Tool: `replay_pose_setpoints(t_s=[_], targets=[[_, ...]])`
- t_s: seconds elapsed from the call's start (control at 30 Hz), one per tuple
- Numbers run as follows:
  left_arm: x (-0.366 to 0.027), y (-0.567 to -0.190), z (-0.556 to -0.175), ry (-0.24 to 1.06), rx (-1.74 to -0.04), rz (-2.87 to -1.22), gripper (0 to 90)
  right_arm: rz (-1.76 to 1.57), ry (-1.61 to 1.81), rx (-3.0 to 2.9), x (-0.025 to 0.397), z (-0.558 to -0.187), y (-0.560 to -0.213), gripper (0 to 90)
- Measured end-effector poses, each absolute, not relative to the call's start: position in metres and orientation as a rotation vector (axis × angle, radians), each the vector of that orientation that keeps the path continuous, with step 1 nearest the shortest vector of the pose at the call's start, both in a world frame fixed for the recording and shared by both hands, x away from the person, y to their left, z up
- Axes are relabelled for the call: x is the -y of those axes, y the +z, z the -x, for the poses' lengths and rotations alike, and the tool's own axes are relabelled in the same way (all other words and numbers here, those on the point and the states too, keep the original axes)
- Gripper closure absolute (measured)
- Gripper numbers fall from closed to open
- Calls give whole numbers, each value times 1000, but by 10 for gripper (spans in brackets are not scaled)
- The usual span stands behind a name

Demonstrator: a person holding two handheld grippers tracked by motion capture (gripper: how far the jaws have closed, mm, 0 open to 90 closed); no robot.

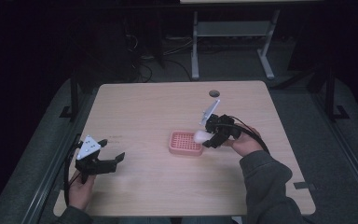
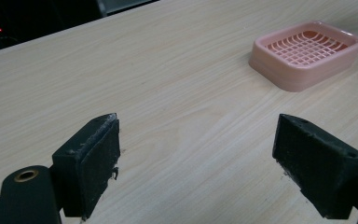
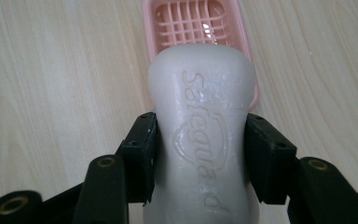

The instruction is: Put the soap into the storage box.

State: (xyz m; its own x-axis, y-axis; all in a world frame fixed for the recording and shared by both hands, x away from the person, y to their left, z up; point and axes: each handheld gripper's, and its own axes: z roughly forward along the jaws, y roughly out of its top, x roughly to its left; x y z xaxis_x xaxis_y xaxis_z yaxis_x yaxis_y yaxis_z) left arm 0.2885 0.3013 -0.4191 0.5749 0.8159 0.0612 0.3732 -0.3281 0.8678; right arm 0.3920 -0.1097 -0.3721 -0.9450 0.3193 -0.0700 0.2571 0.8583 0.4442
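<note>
The right gripper (image 3: pixel 199 154) is clamped across the waist of the white soap bar (image 3: pixel 201 116), held just above the pink soap dish (image 3: pixel 245 42). The bar is likely rigid, light and slippery; grip its narrow middle. The left gripper (image 2: pixel 209 163), jaws apart, idles well left of the dish.

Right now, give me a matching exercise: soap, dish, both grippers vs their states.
Things:
1. bar of soap
2. soap dish
3. left gripper
4. right gripper

States:
A. open, jaws apart above bare table
B. pink, grid-bottomed, nothing in it
C. white, clamped between two jaws
D. shut, held at the dish's right edge

Pairs: 1-C, 2-B, 3-A, 4-D
</note>
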Motion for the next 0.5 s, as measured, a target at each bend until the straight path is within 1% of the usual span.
replay_pose_setpoints(t_s=[0.5], targets=[[-301,-419,-288,633,-955,-1926,143,-412,678,-2901,94,-399,-367,483]])
